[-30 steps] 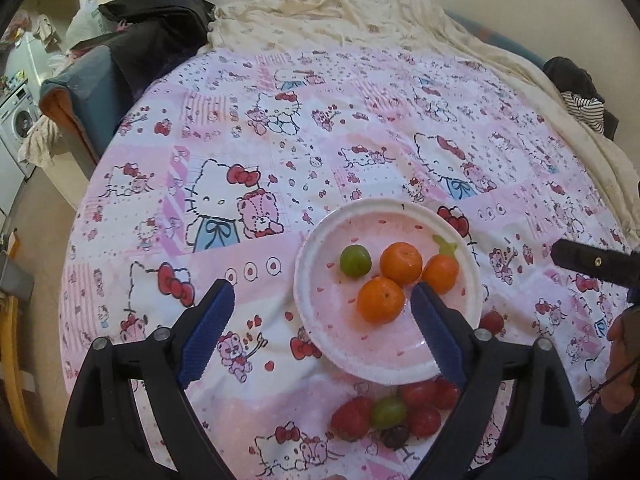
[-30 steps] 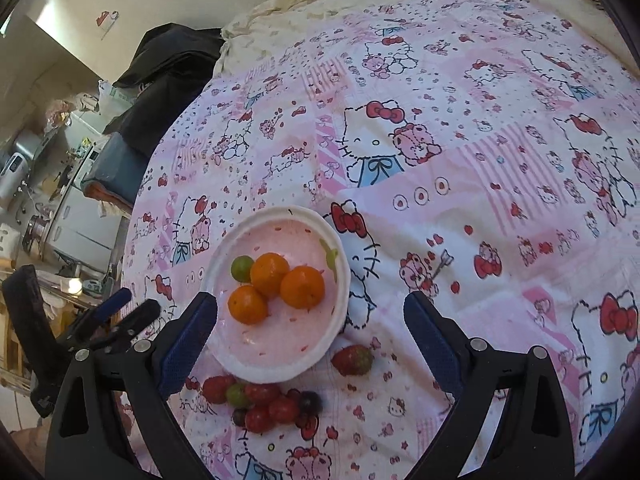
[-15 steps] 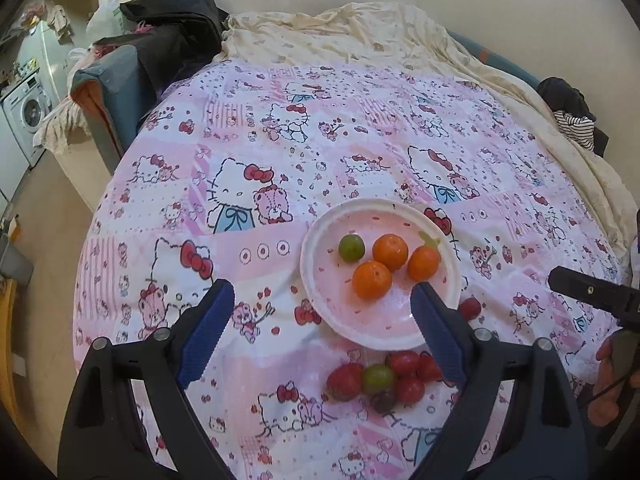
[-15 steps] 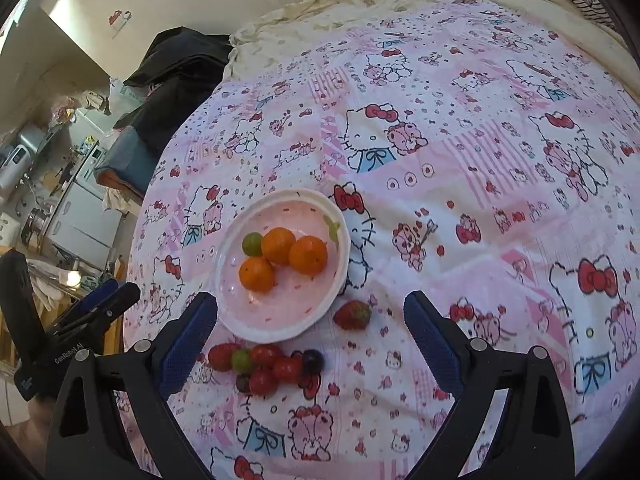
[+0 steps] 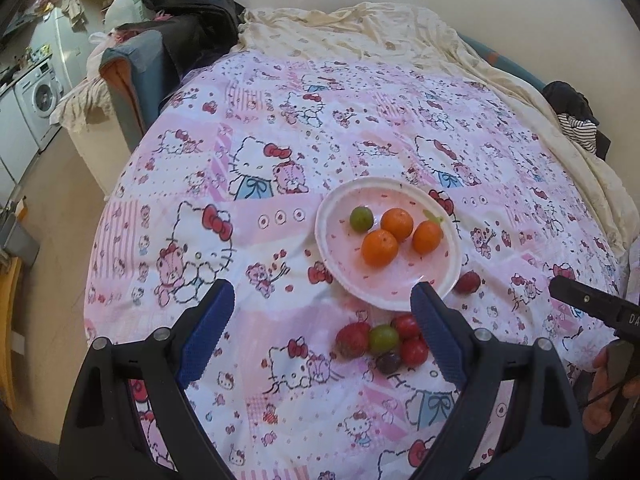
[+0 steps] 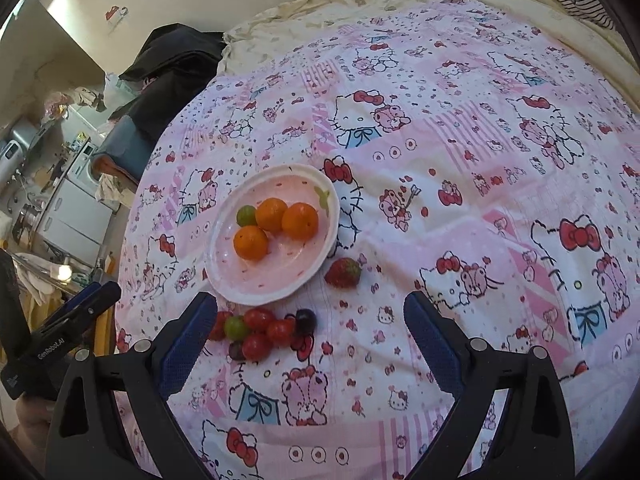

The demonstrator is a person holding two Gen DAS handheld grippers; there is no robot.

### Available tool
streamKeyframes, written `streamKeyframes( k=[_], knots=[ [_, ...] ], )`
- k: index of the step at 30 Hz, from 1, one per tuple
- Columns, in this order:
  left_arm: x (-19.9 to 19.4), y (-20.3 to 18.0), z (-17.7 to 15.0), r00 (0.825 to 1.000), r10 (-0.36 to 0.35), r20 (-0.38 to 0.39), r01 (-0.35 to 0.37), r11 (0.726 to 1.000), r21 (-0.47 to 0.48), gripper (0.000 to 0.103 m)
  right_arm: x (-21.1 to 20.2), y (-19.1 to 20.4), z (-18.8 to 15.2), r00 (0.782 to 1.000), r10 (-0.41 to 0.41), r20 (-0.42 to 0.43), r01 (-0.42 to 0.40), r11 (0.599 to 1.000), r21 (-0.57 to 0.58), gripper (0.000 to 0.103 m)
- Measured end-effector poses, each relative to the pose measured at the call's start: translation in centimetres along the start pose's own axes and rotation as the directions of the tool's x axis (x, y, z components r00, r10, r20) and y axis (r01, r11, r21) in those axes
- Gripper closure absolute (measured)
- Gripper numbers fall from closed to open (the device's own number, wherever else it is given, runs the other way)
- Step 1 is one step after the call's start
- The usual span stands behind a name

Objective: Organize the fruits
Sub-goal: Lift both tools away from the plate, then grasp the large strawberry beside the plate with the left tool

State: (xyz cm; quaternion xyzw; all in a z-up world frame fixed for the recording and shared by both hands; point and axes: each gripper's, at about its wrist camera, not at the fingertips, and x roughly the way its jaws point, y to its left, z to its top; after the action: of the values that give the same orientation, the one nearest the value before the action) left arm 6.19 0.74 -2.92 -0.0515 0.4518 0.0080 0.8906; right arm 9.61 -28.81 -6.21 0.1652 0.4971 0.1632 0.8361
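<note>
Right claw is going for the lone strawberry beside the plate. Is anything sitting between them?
Nothing visible is. The red strawberry lies alone on the pink cartoon-print quilt, just off the pink plate's rim. The open right claw has bare quilt ahead; the small-fruit cluster sits to its left.

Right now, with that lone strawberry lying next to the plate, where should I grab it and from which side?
Grip the strawberry across its red middle, coming from above. It lies on its side on the bedspread, clear of the small fruit pile, with the plate rim close on one side, so probably set the right gripper fingers parallel to that rim.
</note>
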Motion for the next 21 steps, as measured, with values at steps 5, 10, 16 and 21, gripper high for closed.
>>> streamKeyframes(
  k=[5, 10, 16, 21],
  knots=[
    [0.2, 0.7, -0.8, 0.999, 0.038, -0.016, -0.039, 0.999, -0.028, 0.015, -0.2, -0.1, -1.0, 1.0, -0.022, -0.001, 0.022, 1.0, 0.01, 0.006],
    [1.9, 1.3, -1.7, 0.994, 0.053, -0.094, -0.059, 0.996, -0.063, 0.015, -0.1, -0.8, -1.1, 0.999, -0.031, -0.008, 0.031, 0.999, 0.035, 0.006],
    [4.7, 1.0, -2.8, 0.981, 0.015, -0.194, -0.029, 0.997, -0.073, 0.023, 0.4, -1.9, -1.0, 0.999, -0.029, -0.031, 0.031, 0.996, 0.079, 0.006],
    [8.2, -1.9, -3.7, 0.95, 0.003, -0.314, 0.028, 0.995, 0.095, 0.032, 0.8, -2.4, -0.8, 0.999, -0.011, -0.04, 0.016, 0.994, 0.109, 0.006]
  ],
)
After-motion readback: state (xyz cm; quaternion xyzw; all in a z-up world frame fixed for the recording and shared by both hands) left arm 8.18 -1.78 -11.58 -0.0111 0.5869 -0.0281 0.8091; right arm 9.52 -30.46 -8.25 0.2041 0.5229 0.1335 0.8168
